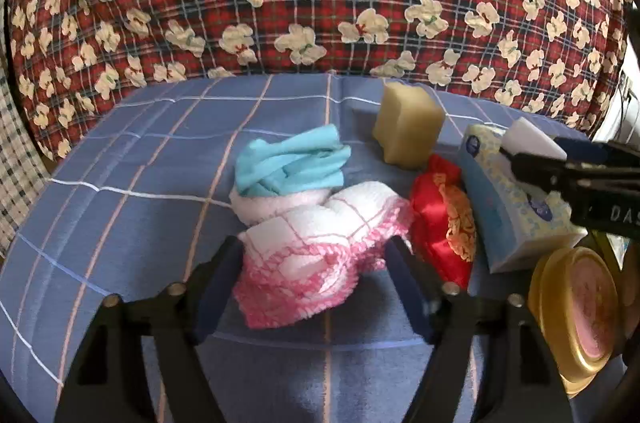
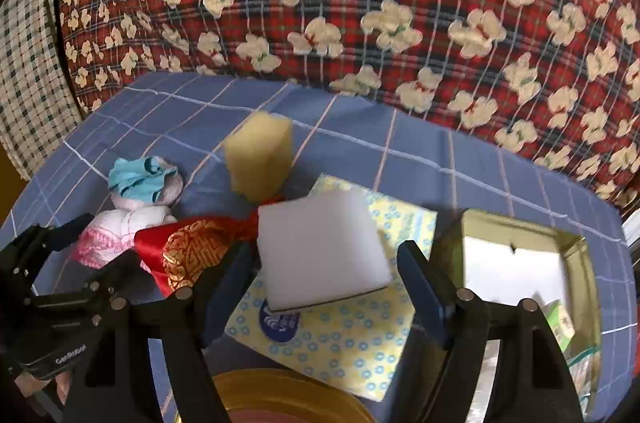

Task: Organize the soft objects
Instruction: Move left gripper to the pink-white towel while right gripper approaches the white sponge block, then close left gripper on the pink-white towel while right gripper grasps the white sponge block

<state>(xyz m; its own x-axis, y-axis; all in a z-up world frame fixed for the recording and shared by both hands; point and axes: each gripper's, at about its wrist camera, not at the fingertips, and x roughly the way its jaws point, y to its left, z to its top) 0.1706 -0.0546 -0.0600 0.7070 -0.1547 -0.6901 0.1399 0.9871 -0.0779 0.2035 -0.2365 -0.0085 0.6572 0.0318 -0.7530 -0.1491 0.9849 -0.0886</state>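
My left gripper (image 1: 314,249) is shut on a white towel with pink fringe (image 1: 304,263), both pads against its sides on the blue checked sheet (image 1: 120,207). A teal cloth (image 1: 288,163) lies on a white roll just beyond it. My right gripper (image 2: 324,251) stands open around a white sponge block (image 2: 320,243) that rests on a tissue pack (image 2: 340,343), with thin gaps at both pads. A yellow sponge (image 2: 260,159) stands upright behind it. A red and gold satin pouch (image 2: 192,251) lies between the towel (image 2: 116,231) and the tissue pack.
An open gold box (image 2: 576,255) with a white floor sits at the right, a green packet (image 2: 560,323) at its near end. A round gold tin (image 1: 576,311) lies near the front. A red plaid quilt (image 1: 320,3) walls off the back.
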